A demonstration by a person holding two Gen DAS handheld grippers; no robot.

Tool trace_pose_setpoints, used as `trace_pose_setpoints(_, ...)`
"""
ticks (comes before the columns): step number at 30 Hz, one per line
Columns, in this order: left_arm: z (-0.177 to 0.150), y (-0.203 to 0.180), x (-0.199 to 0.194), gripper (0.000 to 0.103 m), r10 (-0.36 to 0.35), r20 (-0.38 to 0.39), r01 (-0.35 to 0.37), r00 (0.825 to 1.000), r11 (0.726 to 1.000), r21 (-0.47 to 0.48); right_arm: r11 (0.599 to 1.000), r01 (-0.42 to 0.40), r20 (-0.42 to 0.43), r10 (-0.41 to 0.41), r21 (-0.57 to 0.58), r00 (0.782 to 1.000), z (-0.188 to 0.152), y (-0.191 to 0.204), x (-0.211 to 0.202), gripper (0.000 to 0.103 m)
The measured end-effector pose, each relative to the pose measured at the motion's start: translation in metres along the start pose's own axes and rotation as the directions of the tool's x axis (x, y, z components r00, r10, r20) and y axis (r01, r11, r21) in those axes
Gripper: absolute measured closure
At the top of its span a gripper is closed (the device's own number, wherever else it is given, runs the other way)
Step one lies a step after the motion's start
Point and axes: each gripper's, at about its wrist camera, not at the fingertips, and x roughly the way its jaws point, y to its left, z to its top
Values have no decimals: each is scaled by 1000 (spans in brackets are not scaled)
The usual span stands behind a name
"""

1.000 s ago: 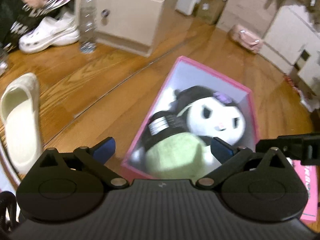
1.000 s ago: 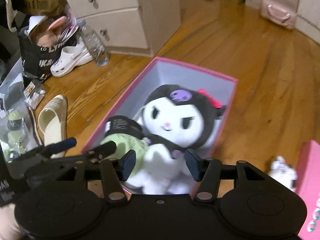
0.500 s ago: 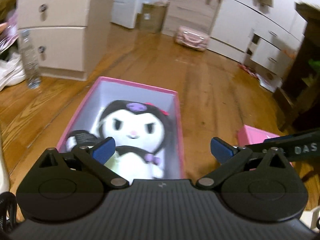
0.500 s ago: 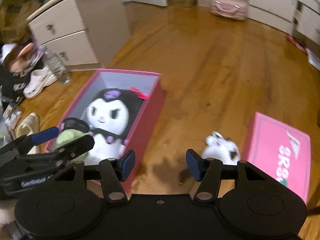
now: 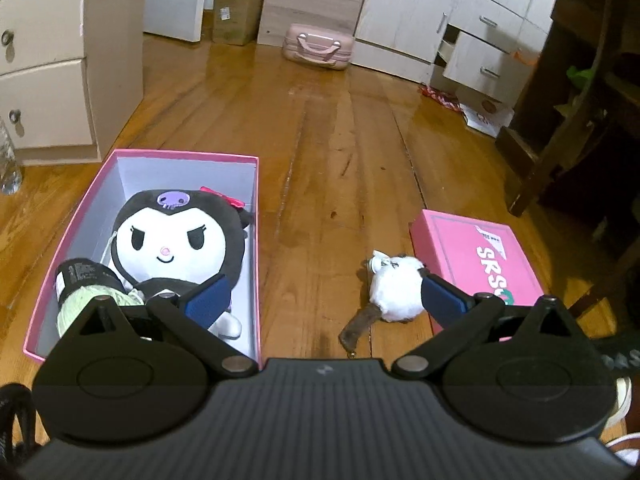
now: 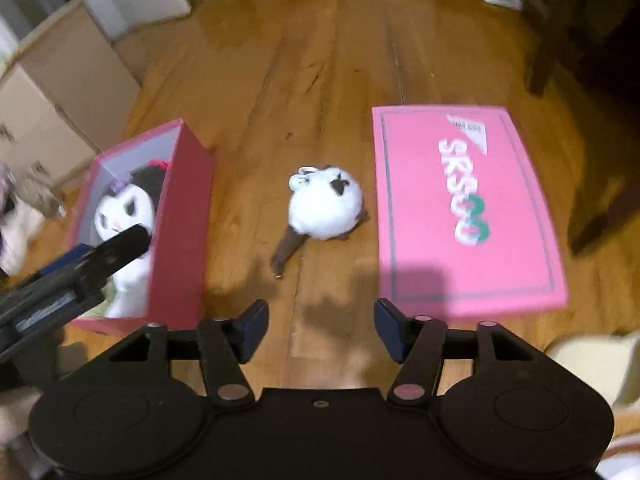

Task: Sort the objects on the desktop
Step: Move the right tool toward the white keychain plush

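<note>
1. Left wrist view: left tool [image 5: 324, 300] spread wide, empty, above wooden floor [image 5: 340, 152].
2. Black-and-white plush doll [image 5: 176, 236] lying inside open pink box [image 5: 256, 240], beside green yarn ball [image 5: 86, 300].
3. Small white plush [image 6: 324, 204] on floor between box and pink lid [image 6: 460, 208].
4. Right tool [image 6: 320, 328] spread, empty, near small plush.

The left gripper's blue finger [image 5: 208, 300] covers the lower body of the black-and-white plush [image 5: 176, 236] in the pink box [image 5: 256, 240]. Its other finger hides the near corner of the pink lid [image 5: 476, 252]. A clear bottle [image 5: 8, 164] is cut by the left edge. The right wrist view is motion-blurred; the lid's small label [image 6: 468, 126] is unreadable.
</note>
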Motion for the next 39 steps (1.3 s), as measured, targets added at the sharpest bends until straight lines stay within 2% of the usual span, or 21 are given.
trace_pose_setpoints(4,-2,-13,0,0,64,-13,-63,998,996,59,989,-86,38,82,118,996,-18,-22,21,31)
trace_pose_setpoints(7,5,-21,5,0,85,-51,-79,995,991,106,970,-142,18,141,198,990,1,-40,56,32)
trace_pose_setpoints(8,10,-23,7,0,78,-57,-71,995,990,120,973,-130,3,132,191,991,11,-41,62,31)
trace_pose_setpoints(11,22,-26,23,0,54,-101,-40,993,990,136,977,-174,-47,181,126,982,46,-38,69,32)
trace_pose_setpoints(13,30,-27,34,0,39,-134,-19,990,990,143,981,-176,-89,184,87,979,70,-34,70,32)
trace_pose_setpoints(15,38,-28,45,0,24,-166,2,986,989,150,986,-152,-110,158,65,981,90,-30,70,31)
trace_pose_setpoints(18,49,-30,62,0,1,-215,33,977,987,159,993,-113,-211,103,-35,972,113,-10,75,31)
trace_pose_setpoints(19,53,-31,67,0,-6,-231,44,973,986,161,993,-90,-256,69,-72,964,119,-3,80,32)
trace_pose_setpoints(21,61,-32,78,0,-20,-263,65,964,984,166,987,-40,-355,-18,-154,935,129,7,96,31)
trace_pose_setpoints(23,68,-34,76,0,2,-273,53,962,979,194,976,-34,-408,-58,-216,911,137,13,100,31)
trace_pose_setpoints(24,72,-36,74,0,7,-275,52,961,977,206,973,-26,-414,-73,-227,907,140,14,98,31)
trace_pose_setpoints(27,82,-40,69,0,1,-274,64,962,971,229,983,-16,-380,-56,-184,923,146,14,95,31)
trace_pose_setpoints(29,84,-45,60,0,56,-249,20,967,956,292,994,-60,-361,22,-93,932,144,6,96,31)
trace_pose_setpoints(31,83,-48,49,0,96,-220,-12,971,935,354,998,-65,-349,58,-8,935,139,-5,101,31)
trace_pose_setpoints(33,76,-43,44,0,90,-205,-12,975,936,352,991,-101,-329,124,86,936,133,-16,108,30)
trace_pose_setpoints(35,67,-35,39,0,74,-192,-5,979,941,339,974,-156,-317,201,163,927,126,-24,119,30)
trace_pose_setpoints(37,59,-28,35,0,59,-180,3,982,945,326,978,-125,-334,175,166,926,124,-24,129,30)
trace_pose_setpoints(39,51,-21,31,0,44,-167,11,985,950,312,988,-115,-317,141,100,938,128,-17,132,30)
